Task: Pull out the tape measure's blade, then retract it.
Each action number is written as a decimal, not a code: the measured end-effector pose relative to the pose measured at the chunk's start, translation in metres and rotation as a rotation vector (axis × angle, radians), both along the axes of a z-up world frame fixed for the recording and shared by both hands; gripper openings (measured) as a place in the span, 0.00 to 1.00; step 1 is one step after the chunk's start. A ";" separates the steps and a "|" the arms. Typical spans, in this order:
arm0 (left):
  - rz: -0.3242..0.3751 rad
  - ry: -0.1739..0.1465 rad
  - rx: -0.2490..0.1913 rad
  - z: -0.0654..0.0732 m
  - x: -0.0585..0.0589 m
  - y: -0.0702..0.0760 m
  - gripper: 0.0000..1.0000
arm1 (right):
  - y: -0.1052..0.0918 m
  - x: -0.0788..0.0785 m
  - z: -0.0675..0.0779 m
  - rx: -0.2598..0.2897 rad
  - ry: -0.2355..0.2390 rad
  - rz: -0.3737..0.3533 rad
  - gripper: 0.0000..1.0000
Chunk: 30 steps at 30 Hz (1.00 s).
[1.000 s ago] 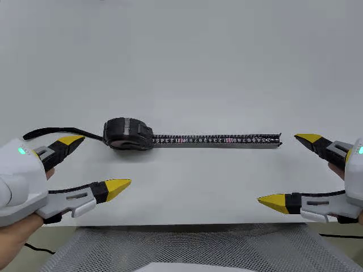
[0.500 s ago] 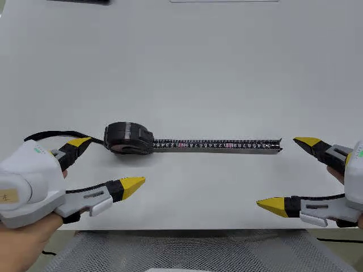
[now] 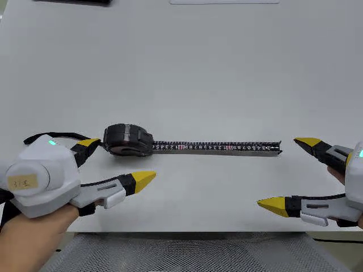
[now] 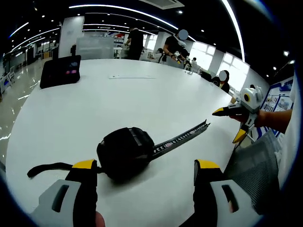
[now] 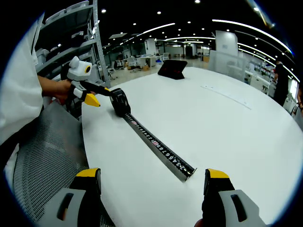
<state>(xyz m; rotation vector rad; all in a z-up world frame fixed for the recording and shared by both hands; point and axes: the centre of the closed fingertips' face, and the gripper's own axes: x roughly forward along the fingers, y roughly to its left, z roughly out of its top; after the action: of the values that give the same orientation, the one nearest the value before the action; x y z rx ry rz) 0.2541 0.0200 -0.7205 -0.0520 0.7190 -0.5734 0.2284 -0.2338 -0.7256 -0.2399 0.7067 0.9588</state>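
A black tape measure (image 3: 128, 139) lies on the white table (image 3: 187, 73), its blade (image 3: 218, 147) drawn out to the right and lying flat; the blade's hook end (image 3: 278, 148) points at my right gripper. My left gripper (image 3: 116, 161) is open just left of and below the case, its far jaw near the case's black wrist strap (image 3: 54, 136). In the left gripper view the case (image 4: 125, 151) sits between and beyond the open jaws. My right gripper (image 3: 290, 173) is open right of the blade's tip (image 5: 187, 172), apart from it.
A dark tablet (image 4: 60, 71) stands at the table's far side. A grey mesh chair seat (image 3: 187, 252) lies below the table's near edge. Several people stand beyond the table in the left gripper view, and shelving (image 5: 66, 47) rises at the left in the right gripper view.
My left gripper has moved right and forward, closer to the tape measure's case. The right gripper, the case and the blade have stayed where they were.
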 end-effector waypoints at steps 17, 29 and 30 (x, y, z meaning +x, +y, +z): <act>0.140 -0.009 -0.013 -0.003 0.011 -0.005 0.82 | -0.002 0.002 -0.001 0.000 0.015 0.001 0.86; 0.230 -0.045 0.024 -0.009 0.017 -0.004 0.80 | -0.009 0.013 -0.006 -0.031 0.004 0.051 0.76; 0.232 -0.046 0.032 -0.010 0.018 -0.005 0.79 | -0.009 0.014 -0.006 -0.031 0.003 0.053 0.76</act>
<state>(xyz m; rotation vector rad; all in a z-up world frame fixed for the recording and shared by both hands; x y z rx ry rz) 0.2717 0.0154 -0.7308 -0.0906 0.6665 -0.3404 0.2426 -0.2430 -0.7317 -0.2858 0.7215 0.9992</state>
